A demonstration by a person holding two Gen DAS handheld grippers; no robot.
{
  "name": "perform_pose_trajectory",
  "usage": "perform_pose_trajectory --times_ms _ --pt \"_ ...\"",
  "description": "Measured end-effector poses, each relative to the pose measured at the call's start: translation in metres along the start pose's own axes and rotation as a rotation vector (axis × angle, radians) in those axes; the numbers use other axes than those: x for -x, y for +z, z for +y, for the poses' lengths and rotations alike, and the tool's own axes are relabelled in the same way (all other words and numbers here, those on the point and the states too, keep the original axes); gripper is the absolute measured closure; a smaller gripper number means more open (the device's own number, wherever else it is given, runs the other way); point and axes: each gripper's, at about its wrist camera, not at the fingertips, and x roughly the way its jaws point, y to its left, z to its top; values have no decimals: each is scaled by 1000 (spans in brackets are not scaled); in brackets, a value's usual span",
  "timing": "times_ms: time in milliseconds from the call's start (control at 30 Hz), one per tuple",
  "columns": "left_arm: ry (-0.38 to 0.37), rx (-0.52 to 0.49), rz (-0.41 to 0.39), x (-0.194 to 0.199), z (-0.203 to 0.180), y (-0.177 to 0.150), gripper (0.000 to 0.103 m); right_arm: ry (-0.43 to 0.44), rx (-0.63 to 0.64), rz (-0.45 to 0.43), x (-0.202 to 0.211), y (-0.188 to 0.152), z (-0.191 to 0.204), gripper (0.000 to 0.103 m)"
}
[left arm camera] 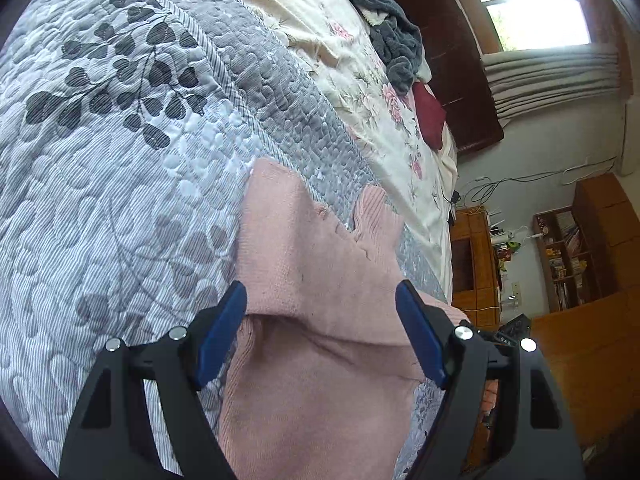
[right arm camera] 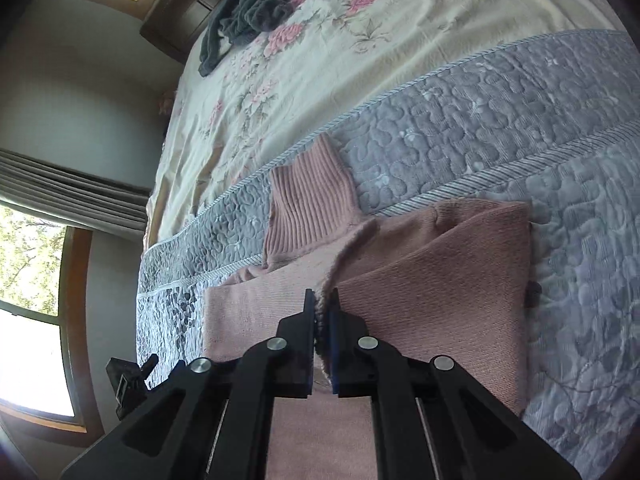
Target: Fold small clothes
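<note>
- The right tool point(right arm camera: 322, 304) is pinching a fold of the pink sweater point(right arm camera: 432, 300); its blue pads are nearly meeting, with a ridge of knit caught between them.
- The left tool point(left arm camera: 322, 332) is standing wide open over the same sweater point(left arm camera: 304, 272), its pads on either side of a raised crease and gripping nothing.
- The sweater is lying on the grey quilt point(left arm camera: 120, 200) at the near part of the bed, partly folded: one panel is lying doubled over the body, and the ribbed collar point(right arm camera: 310, 208) is pointing toward the far side.
- Seen from the right tool, the sweater's long axis is running straight ahead, from under the tool out to the collar, so the held edge is lying along that line.
- The right tool looks better placed for the coming move, since it already has cloth in hand; the left would first have to close on the crease beneath it.
- Farther off, a dark grey garment point(right arm camera: 248, 12) is lying crumpled on the floral sheet point(right arm camera: 360, 40), well apart from the sweater.
</note>
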Motion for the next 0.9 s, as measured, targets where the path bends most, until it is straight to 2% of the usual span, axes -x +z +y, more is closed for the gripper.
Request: perform_pose_trajectory --times_ms 300,467,633,833,900 --pt "-21 -57 109 -62 -20 11 28 -31 -61 16 -3 -6 -60 98" --pt "21 -86 169 -93 -20 7 30 -55 -85 17 -8 -12 -85 98" --pt "38 -88 194 -106 -11 3 30 -61 -99 22 -14 -15 -101 98" --pt "101 -117 239 -116 -10 4 34 -60 -88 25 -17 -16 -112 95" --pt "44 -142 237 -109 -26 10 34 -19 -84 -51 6 -16 -104 92"
